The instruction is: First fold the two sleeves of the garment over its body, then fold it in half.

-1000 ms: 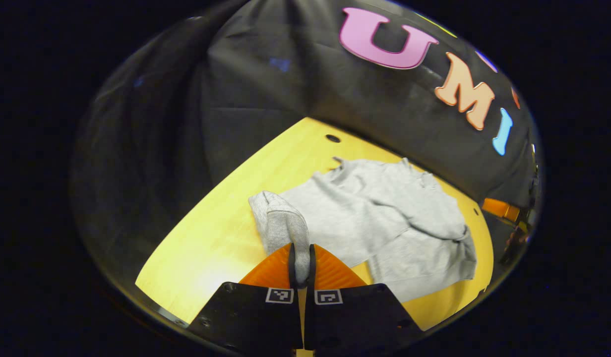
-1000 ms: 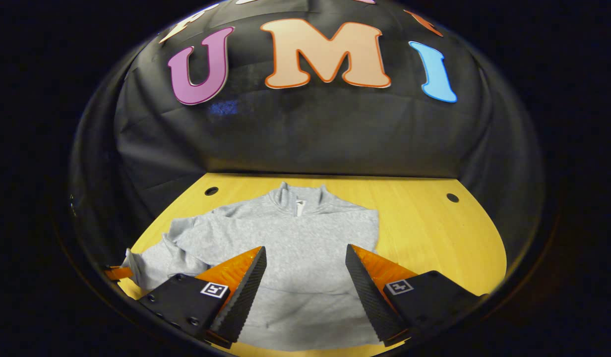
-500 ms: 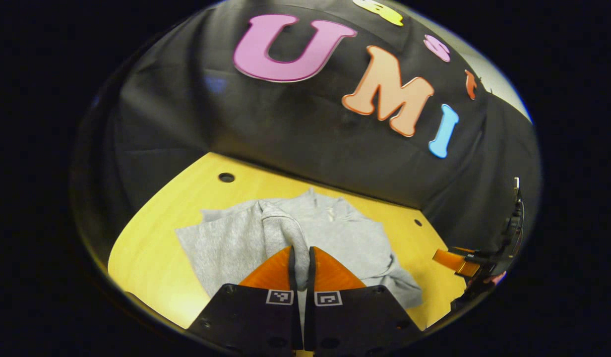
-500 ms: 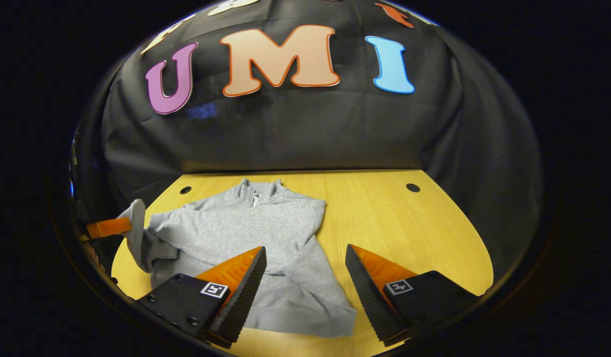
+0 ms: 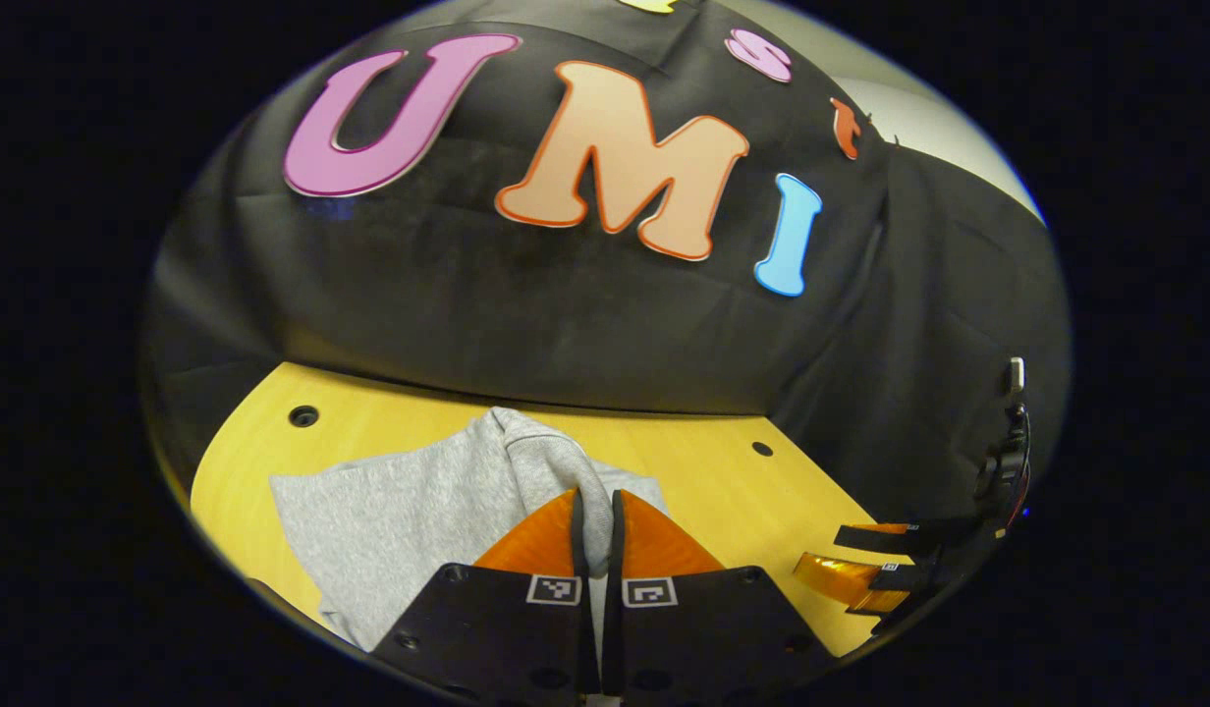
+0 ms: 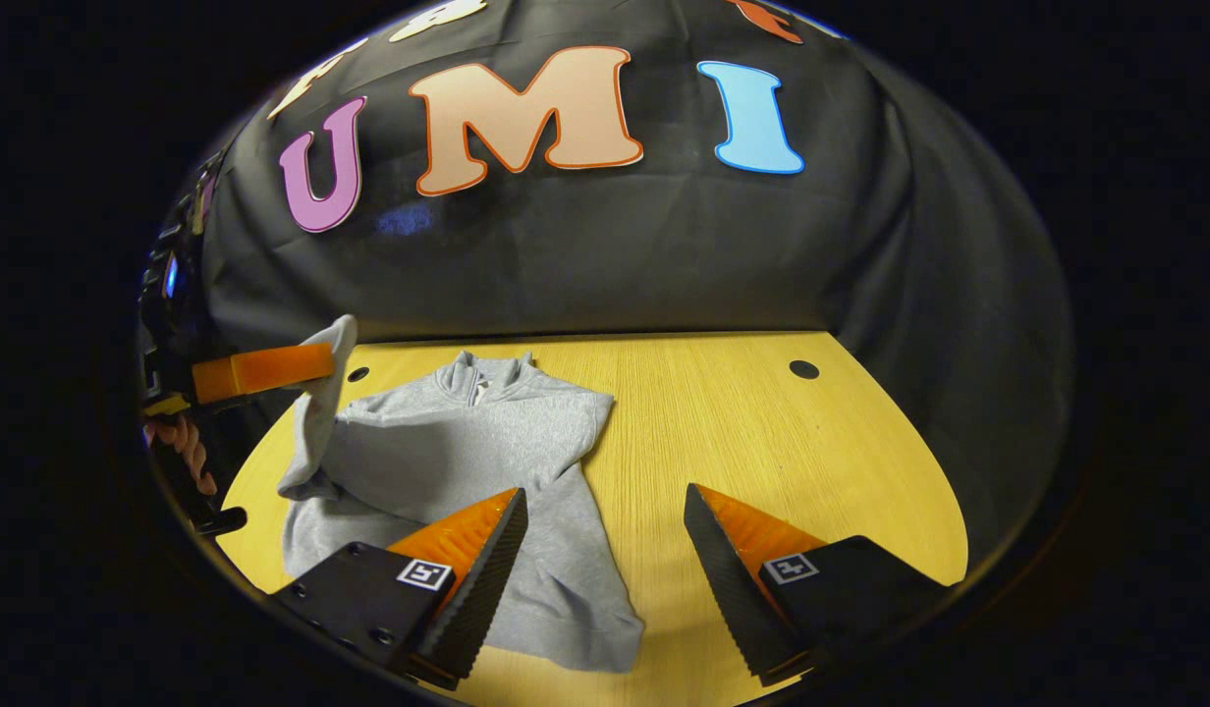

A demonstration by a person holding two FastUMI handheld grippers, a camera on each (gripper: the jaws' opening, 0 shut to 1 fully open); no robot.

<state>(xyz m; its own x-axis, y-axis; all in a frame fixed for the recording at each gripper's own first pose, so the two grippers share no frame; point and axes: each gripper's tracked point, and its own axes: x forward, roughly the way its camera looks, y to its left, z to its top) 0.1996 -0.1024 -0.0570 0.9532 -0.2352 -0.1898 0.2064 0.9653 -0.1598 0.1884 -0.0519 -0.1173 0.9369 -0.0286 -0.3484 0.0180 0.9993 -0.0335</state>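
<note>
A: Where's the garment?

B: The grey garment [image 6: 467,462] lies on the yellow wooden worktop [image 6: 762,432], collar [image 6: 482,373] toward the black cloth wall [image 6: 615,255], its body spread flat toward the near edge.

A: And the left claw?

B: The left claw [image 5: 595,511] is clamped on a sleeve [image 5: 556,462], both fingers pressed against the cloth. In the right gripper view that claw [image 6: 261,371] holds the sleeve's cuff [image 6: 325,378] lifted off the worktop at the garment's left side, the fabric hanging down from it. A hand [image 6: 178,442] shows below it.

A: The right claw?

B: The right claw [image 6: 605,550] is spread wide with nothing between its fingers, above the garment's lower part. In the left gripper view it [image 5: 860,560] sits off to the right over the worktop's edge.

A: Anything else around?

B: Small round holes [image 6: 803,369] in the worktop near the wall.
</note>
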